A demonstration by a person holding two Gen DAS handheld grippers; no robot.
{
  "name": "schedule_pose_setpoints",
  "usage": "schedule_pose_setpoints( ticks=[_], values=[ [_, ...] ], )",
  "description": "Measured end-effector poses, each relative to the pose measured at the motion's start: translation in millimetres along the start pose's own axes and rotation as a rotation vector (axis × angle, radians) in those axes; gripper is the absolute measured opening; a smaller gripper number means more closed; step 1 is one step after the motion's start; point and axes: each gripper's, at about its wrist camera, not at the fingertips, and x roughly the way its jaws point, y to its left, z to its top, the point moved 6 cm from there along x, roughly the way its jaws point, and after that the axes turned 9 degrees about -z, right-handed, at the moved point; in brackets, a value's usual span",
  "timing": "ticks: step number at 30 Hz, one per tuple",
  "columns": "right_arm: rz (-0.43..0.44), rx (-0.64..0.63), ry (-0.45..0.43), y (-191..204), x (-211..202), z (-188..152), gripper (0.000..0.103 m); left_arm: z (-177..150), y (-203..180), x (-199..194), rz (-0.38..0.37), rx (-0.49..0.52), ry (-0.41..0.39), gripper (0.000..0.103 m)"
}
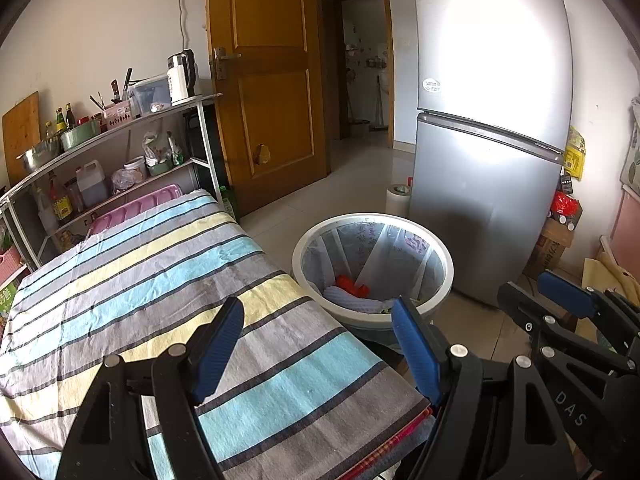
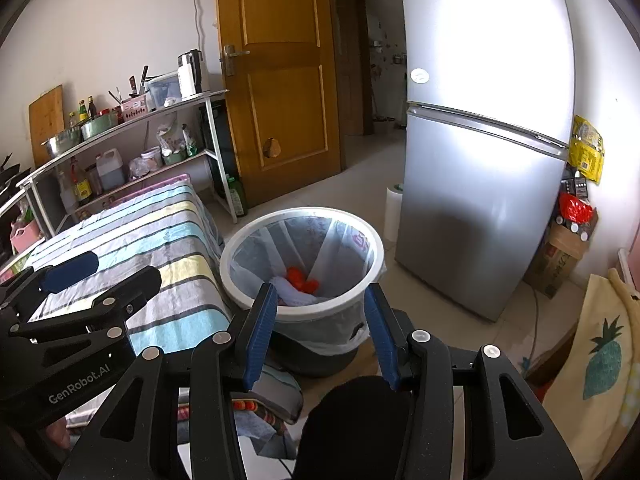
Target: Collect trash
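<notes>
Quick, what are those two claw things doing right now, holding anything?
Left gripper: open, holding nothing.
Right gripper: open, holding nothing.

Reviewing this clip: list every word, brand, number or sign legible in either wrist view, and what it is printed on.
"DAS" on the right gripper body, left wrist view.
"GenRobot.AI" on the left gripper body, right wrist view.
Red and dark characters on the bin liner: too distorted to read.
Oval sticker on the fridge: too small.
Yellow packets, cardboard box, bottle labels: print blurred.

"DAS" in pale letters on black right gripper body point(image 1: 570, 410) | "GenRobot.AI" in pale letters on black left gripper body point(image 2: 78, 386) | other labels unreadable
</notes>
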Motion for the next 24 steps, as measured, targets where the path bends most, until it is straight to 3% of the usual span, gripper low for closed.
schedule_pose_setpoints(
  ticks=[24],
  values=[
    [0.007, -0.002, -0.001, 2.8, -3.1, 2.9, 0.046, -1.7, 2.5, -2.1, -0.002, -0.002, 0.009, 0.078]
  ],
)
